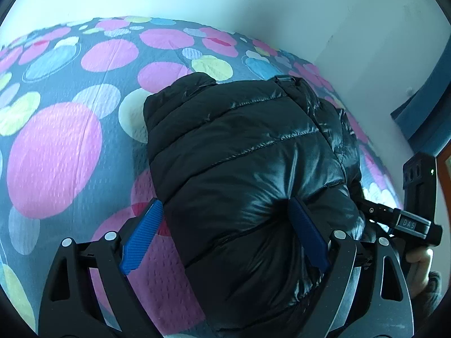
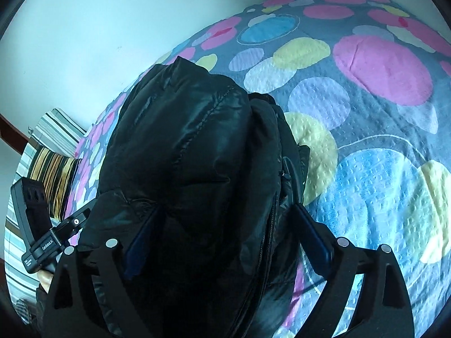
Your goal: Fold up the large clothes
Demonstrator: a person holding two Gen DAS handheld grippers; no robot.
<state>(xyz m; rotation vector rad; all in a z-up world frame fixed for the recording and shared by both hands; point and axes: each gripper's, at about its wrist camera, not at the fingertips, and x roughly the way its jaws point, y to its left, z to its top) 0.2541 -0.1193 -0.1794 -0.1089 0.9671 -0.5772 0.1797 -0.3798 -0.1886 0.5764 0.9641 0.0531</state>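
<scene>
Black puffer jacket [image 2: 180,146] bunched on dotted bedspread [image 2: 380,140], right claw [image 2: 225,233] spread wide — straddling it

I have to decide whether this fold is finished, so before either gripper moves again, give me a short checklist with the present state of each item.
1. Left gripper released: ok, jaws wide; one pad dents the black puffer jacket, the other stands clear of it.
2. Right gripper released: ok, jaws wide, jacket bulk between them, no pinch visible.
3. Jacket gathered into one bundle: ok, a compact puffed mound in both views.
4. Bundle fully on the dotted bedspread: ok at the far and side edges; the near edge is hidden by the grippers.
5. Loose sleeve or hood sticking out: cannot tell.
6. Grippers clear of each other: ok, apart at the bundle's near end.
</scene>
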